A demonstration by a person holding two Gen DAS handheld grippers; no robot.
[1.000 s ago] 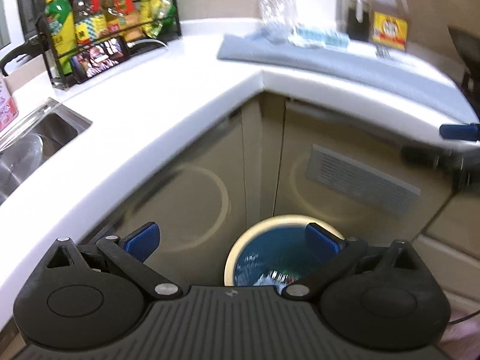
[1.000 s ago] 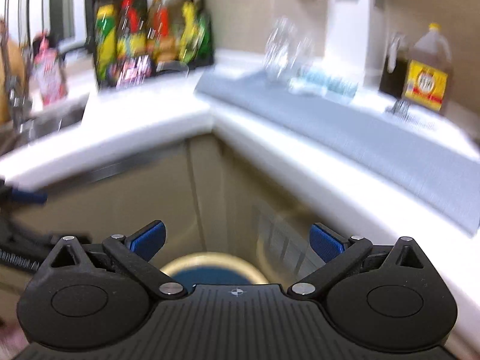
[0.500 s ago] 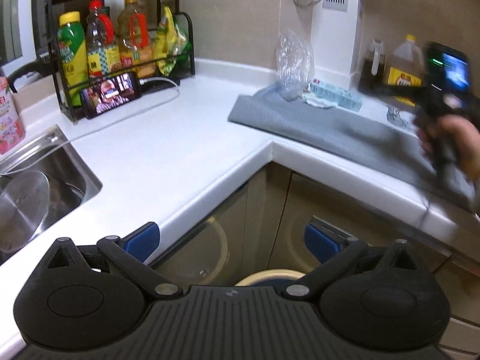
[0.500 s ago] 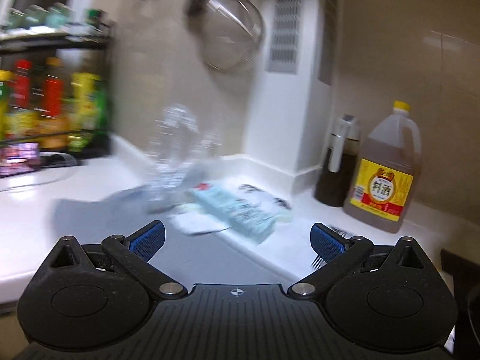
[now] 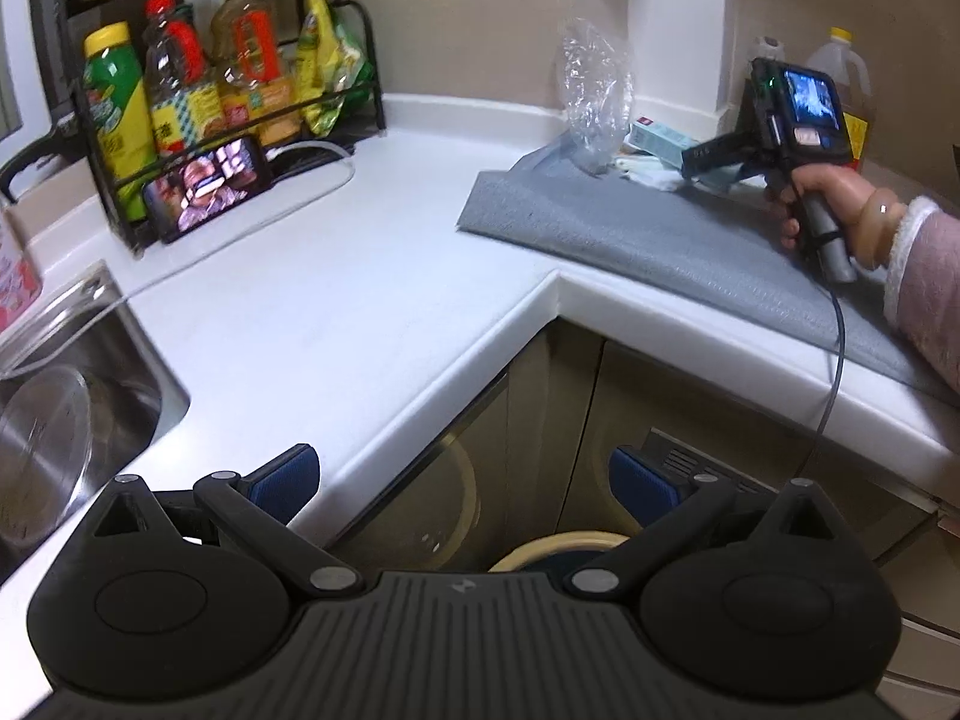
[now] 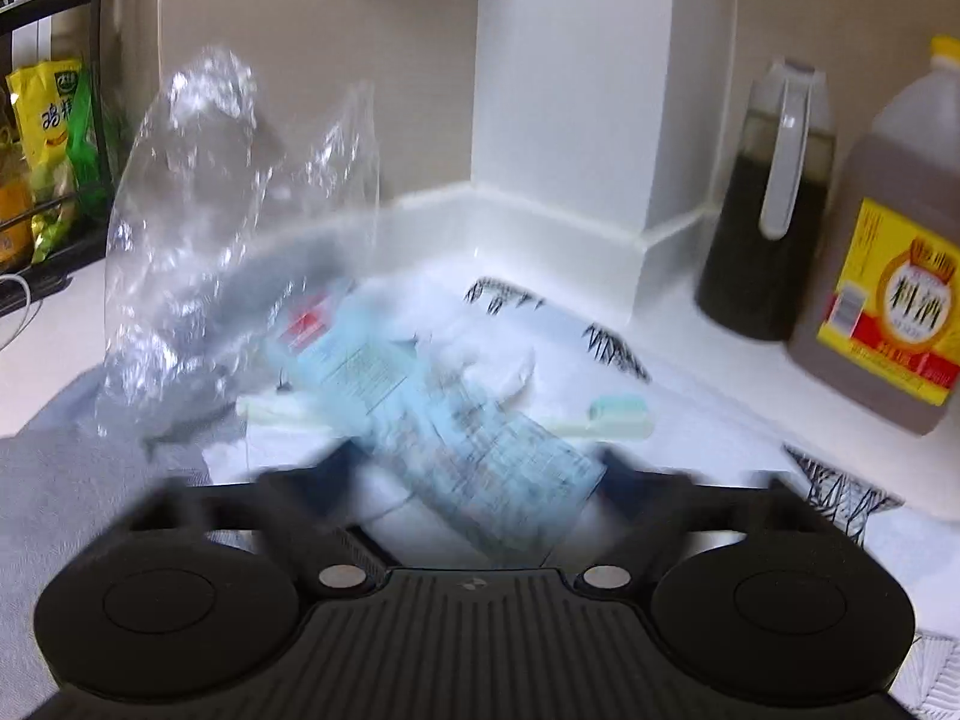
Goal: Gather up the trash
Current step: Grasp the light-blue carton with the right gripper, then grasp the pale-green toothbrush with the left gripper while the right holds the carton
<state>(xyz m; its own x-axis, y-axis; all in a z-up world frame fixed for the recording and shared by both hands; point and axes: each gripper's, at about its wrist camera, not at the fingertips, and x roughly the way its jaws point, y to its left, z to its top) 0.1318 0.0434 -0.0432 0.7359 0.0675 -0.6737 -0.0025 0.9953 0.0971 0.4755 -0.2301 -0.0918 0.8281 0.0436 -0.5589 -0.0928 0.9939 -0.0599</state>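
Left wrist view takes in the white countertop (image 5: 336,300), a sink (image 5: 90,408) at its left and a grey mat (image 5: 660,240) on its right wing. Below, the rim of a bin (image 5: 558,546) peeks out. The left gripper (image 5: 462,480) hangs wide open and empty above the counter edge. The right gripper (image 6: 474,468) is motion-blurred, its jaws spread on either side of a pale blue carton (image 6: 444,420) lying on the mat's far end; I cannot tell whether they touch it. A crumpled clear plastic bag (image 6: 234,228) stands beside the carton, a mint toothbrush (image 6: 618,414) behind. The jug (image 6: 894,276) has a yellow label with Chinese characters.
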